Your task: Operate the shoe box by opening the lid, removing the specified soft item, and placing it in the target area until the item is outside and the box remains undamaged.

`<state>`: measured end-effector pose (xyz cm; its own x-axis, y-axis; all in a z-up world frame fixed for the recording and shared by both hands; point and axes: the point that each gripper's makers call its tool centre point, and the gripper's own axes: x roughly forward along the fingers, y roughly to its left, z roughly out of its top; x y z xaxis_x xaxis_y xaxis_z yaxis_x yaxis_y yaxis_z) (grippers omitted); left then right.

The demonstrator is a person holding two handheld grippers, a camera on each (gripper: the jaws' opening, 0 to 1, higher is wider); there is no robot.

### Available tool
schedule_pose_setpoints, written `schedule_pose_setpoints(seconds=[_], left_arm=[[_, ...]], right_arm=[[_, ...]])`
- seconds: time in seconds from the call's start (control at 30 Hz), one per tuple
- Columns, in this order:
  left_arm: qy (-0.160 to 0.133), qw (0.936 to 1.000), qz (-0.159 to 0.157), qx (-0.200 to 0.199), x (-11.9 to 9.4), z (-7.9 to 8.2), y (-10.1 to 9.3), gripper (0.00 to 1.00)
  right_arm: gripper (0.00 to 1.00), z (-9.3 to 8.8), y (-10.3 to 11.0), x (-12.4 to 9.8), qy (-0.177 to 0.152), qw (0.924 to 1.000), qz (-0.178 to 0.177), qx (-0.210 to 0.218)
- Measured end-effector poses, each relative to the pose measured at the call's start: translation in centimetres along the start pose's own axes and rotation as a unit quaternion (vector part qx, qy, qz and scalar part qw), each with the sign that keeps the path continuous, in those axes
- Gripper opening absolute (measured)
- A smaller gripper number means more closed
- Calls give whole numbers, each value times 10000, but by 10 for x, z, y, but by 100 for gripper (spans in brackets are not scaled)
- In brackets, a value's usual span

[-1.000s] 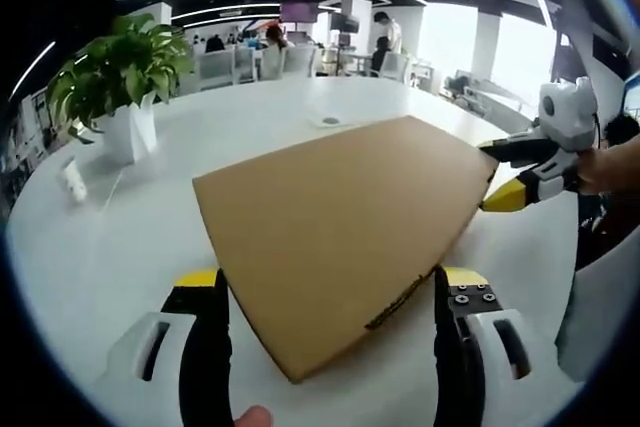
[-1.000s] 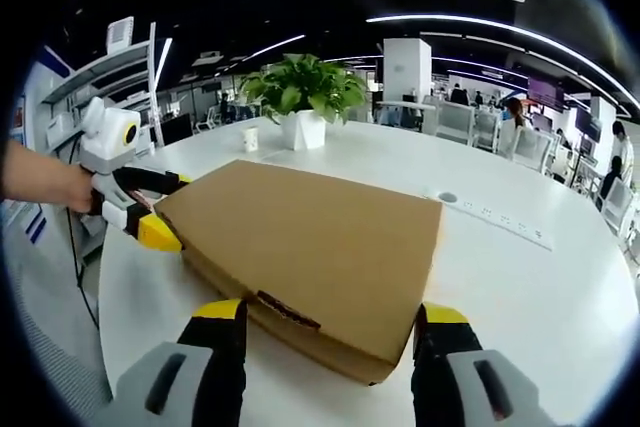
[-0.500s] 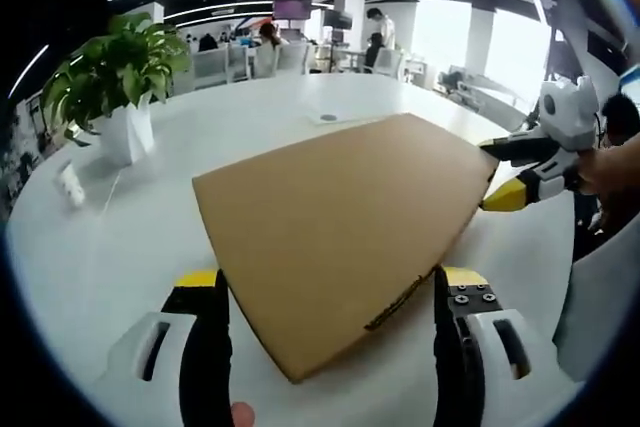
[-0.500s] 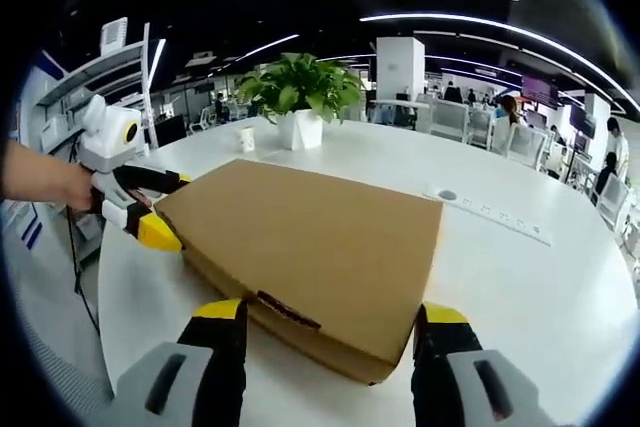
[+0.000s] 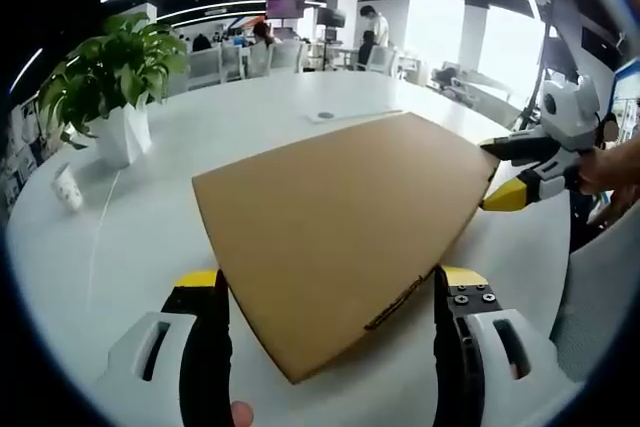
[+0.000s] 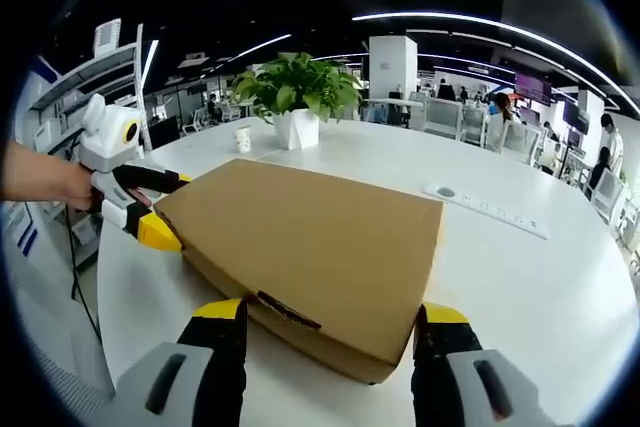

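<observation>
Two claws flank one closed shoe box (image 5: 340, 237), which lies flat mid-frame on a wide white surface (image 5: 130, 247). Largest first: the surface fills the frame from lower edge to the office background. The box is brown cardboard with its lid down and seated all round, one corner pointing toward the lower centre of the left gripper view.

Left claw (image 5: 325, 342): jaws spread wide either side of that near corner, gripping nothing. Right claw (image 6: 328, 362): likewise wide open, straddling the opposite corner, nothing held. Whether the jaw tips touch the cardboard, cannot tell.

Potted plant (image 5: 115, 77) sits upper left, well apart from the box; a small white cup (image 5: 66, 187) stands near it.

Progress, by judgement: nothing done yet. Lid unopened, soft item unseen inside, target area unidentified. Opening, removal and placement all remain.
</observation>
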<state>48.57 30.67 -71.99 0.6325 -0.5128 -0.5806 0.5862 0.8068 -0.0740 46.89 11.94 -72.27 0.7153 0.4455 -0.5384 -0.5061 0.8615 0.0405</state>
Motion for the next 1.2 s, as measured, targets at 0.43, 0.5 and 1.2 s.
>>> schedule_pose_setpoints(seconds=[0.43,0.5,1.2], left_arm=[[67,9998,-136,113,-5,-3,7,83],[80,9998,-160,130,-6,-4,9,83],[161,9991,-319,220,-12,-8,13,82]], right_arm=[[65,-1,13,0,-5,9998,-157,101],[65,-1,15,0,-6,9998,-186,117],[66,-4,31,-2,41,9986,-472,239]])
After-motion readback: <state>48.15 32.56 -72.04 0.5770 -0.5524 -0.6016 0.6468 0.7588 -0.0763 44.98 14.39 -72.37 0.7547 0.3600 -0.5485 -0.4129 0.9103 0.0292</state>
